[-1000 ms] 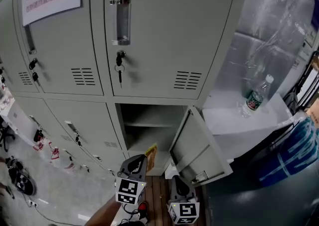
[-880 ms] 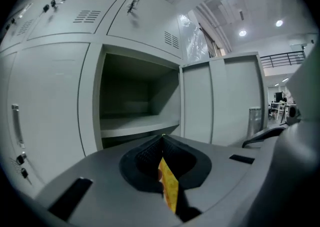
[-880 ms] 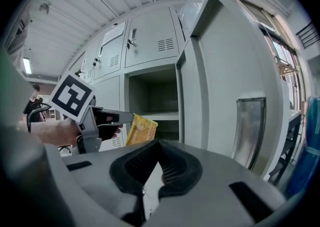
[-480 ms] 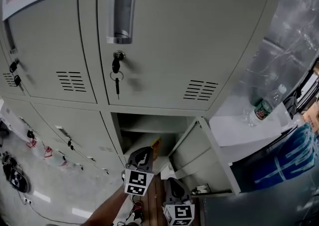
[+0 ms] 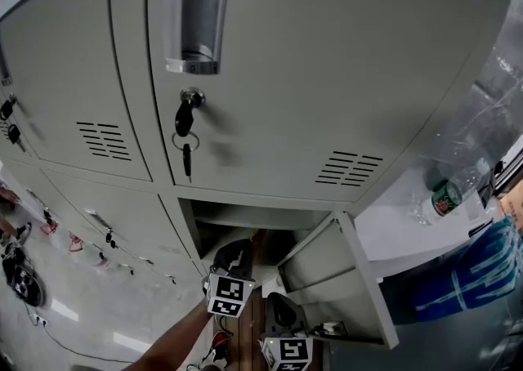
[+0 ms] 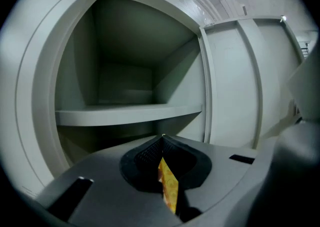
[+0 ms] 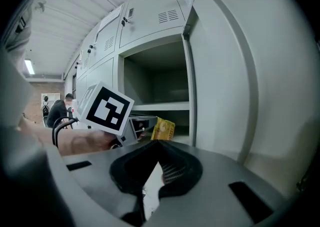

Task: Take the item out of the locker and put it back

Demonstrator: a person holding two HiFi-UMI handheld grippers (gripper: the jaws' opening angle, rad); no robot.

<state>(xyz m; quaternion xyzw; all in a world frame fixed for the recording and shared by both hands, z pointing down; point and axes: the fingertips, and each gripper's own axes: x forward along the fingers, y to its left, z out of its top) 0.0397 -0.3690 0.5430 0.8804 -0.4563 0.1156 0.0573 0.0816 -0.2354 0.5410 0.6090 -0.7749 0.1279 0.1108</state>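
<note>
The thin, flat yellow packet (image 6: 168, 191) with a pale printed pattern stood on edge, pinched in the jaws of the left tool (image 6: 162, 140). It was at the mouth of the open grey metal locker compartment (image 6: 125, 81), below shelf level. The right tool (image 7: 158, 143) was pressed together on nothing. Compared with a second earlier, the left tool and packet stood nearer the opening.

Green-labelled bottle (image 5: 444, 198) on a white ledge (image 5: 392, 230) — clear plastic sheeting (image 5: 490, 108) behind it
</note>
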